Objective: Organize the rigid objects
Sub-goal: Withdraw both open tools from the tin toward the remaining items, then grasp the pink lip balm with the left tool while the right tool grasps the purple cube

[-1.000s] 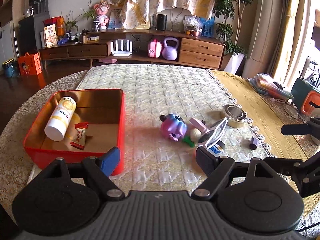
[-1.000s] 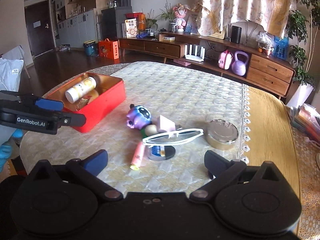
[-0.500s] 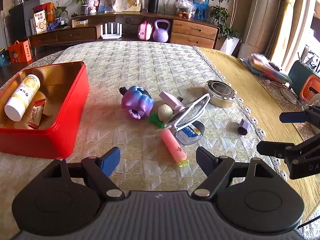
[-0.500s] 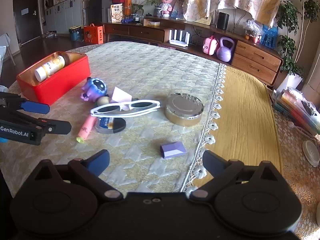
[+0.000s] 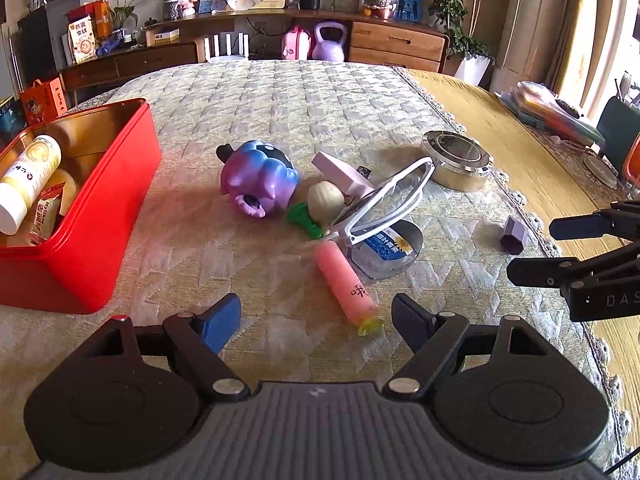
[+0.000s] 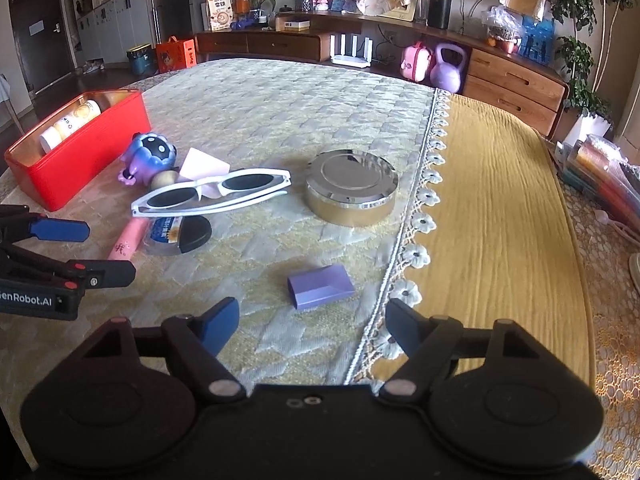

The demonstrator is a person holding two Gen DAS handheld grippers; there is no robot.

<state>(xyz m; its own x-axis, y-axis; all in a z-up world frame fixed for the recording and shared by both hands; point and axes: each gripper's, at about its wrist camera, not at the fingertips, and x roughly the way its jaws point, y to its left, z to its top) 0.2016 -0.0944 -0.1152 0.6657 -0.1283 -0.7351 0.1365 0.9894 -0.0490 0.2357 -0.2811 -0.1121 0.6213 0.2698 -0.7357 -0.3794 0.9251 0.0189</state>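
A red tin box (image 5: 116,216) (image 6: 86,168) holds a white bottle (image 5: 28,180) and a snack packet (image 5: 46,212). A loose pile lies mid-table: a purple toy (image 5: 258,178), a pink tube (image 5: 344,284), white sunglasses (image 5: 384,200) (image 6: 212,194), a round blue-labelled disc (image 5: 390,246), a pink block (image 5: 340,170). A round metal tin (image 6: 352,188) and a small purple box (image 6: 320,286) lie further right. My left gripper (image 5: 316,320) is open, just before the pink tube. My right gripper (image 6: 312,320) is open, just before the purple box.
The quilted cloth (image 6: 280,120) ends at a lace edge (image 6: 420,220), with yellow cloth (image 6: 500,200) beyond. Stacked folders (image 6: 604,184) lie at the far right. A sideboard (image 6: 400,52) stands behind the table.
Both grippers have moved right and forward, closer to the pile. The pink tube now lies right before the left gripper and the purple box right before the right gripper. Both stay open.
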